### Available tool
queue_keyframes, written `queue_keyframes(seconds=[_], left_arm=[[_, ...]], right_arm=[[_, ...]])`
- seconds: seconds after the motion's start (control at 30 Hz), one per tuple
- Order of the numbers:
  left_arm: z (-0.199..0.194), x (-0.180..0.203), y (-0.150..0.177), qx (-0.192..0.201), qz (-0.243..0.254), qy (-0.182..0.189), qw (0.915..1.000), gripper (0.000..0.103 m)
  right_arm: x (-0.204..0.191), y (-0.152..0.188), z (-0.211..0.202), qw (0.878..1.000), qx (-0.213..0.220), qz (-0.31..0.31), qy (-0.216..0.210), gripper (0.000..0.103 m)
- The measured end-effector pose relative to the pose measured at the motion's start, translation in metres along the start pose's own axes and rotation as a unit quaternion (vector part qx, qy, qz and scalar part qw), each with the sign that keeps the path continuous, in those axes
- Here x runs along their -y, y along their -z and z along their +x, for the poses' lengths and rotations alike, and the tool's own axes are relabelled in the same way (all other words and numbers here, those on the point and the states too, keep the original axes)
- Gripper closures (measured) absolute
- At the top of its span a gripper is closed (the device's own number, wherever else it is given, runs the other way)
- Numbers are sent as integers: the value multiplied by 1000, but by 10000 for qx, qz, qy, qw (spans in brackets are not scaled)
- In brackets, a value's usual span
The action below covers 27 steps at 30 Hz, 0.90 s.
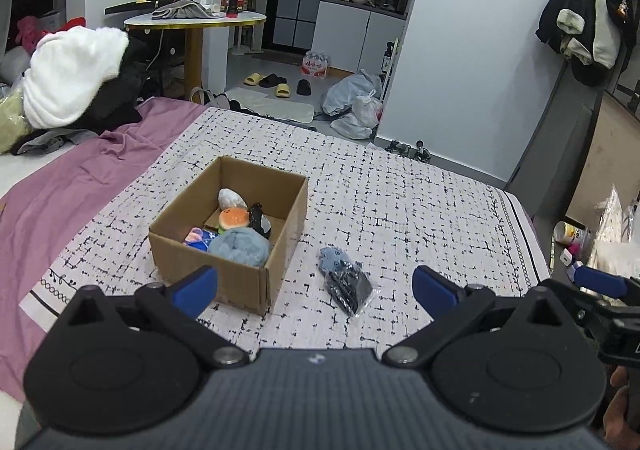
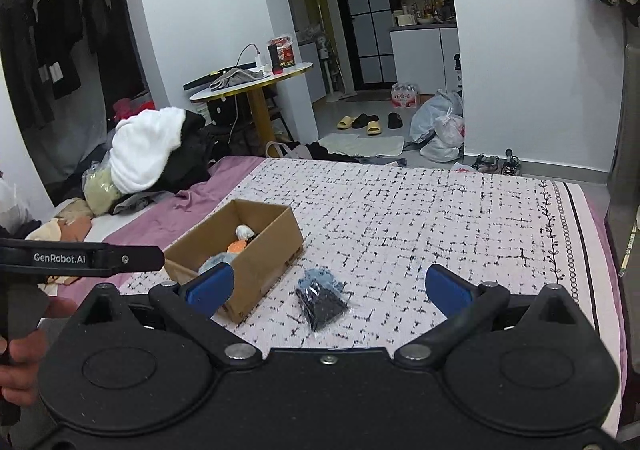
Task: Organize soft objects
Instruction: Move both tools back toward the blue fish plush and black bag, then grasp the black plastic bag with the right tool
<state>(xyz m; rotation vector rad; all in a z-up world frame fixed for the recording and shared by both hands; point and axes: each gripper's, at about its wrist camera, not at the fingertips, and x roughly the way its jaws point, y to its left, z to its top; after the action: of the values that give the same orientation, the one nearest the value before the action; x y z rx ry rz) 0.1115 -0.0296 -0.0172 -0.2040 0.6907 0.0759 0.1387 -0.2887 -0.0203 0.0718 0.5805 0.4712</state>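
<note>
Bed (image 1: 400, 186), covered with a white quilt cross-hatched in black, mauve sheet (image 1: 60, 202) showing along its left side; serves as the work surface and carries every item below.

Open brown cardboard box (image 1: 256, 282), flaps up, set left of centre on the quilt. Judged to be the collecting bin, since soft things already lie inside: a round grey-blue fluffy plush (image 1: 240, 246), an orange burger-shaped plush (image 1: 233, 219), a white-grey plush (image 1: 231, 197), a small black item (image 1: 259, 224) and a blue printed piece (image 1: 198, 239).

Clear plastic packet of blue and black fabric (image 1: 345, 277), flat on the quilt just right of the box, not touching it. Apparently the last loose piece, and nearest the right side.

Left hand-held gripper (image 1: 314, 286): blue-padded fingers spread wide, nothing between them, hanging above the near edge of the bed.

Right hand-held gripper (image 2: 328, 288): likewise wide apart and empty, packet lying ahead between its fingers.

Room: pale walls, round gold-legged table (image 1: 196, 20), heaped white and dark clothing (image 1: 72, 82), slippers (image 1: 276, 84) and filled bags (image 1: 356, 102) on the floor.
</note>
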Motion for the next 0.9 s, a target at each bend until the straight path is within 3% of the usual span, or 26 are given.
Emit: queue_keyframes(seconds=[0.33,0.57,0.8,0.9], left_arm=[[3,1,19,-115,130,65,9998,1],[15,6,22,-220,223,99,9995,5],[35,8,18,-426,217,99,9988,14],[46,7,14,-574,161,122,9981,24]], right_arm=[[1,22,-3,9997,-183,61,-134,0],[11,34,21,9956,-500,552,-566,1],[23,37,63,9902,-879,898,-604,6],[25,37,81,9884,-1024,956,-590,6]])
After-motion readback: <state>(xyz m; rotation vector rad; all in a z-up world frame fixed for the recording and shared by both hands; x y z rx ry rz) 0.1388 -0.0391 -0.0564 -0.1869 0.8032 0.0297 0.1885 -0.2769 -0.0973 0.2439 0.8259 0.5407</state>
